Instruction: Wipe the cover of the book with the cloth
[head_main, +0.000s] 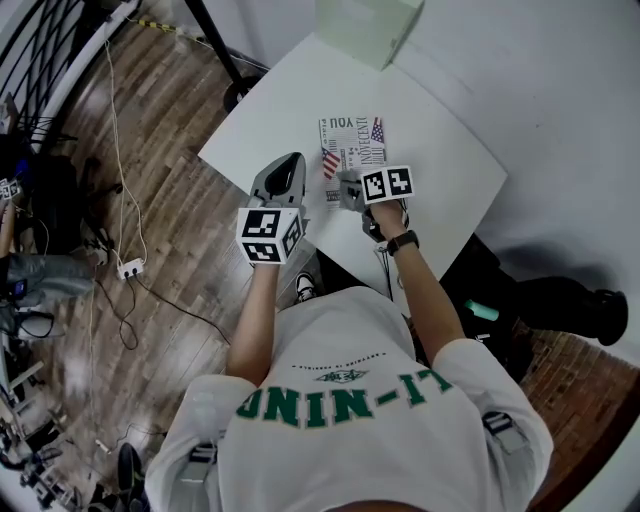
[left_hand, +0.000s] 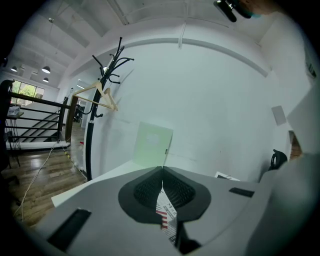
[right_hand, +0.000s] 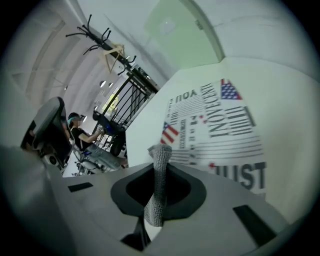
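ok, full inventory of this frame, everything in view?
table: 1, white, centre
book: 1, white cover with black print and flags, flat on table
cloth: 1, grey, clamped over the book's near edge
box: 1, pale green, table's far edge
coat rack: 1, black, by the wall, wooden hanger on it
power strip: 1, white, on wooden floor
left gripper: 1, grey, jaws together, empty, beside the book
right gripper: 1, grey, shut on the cloth
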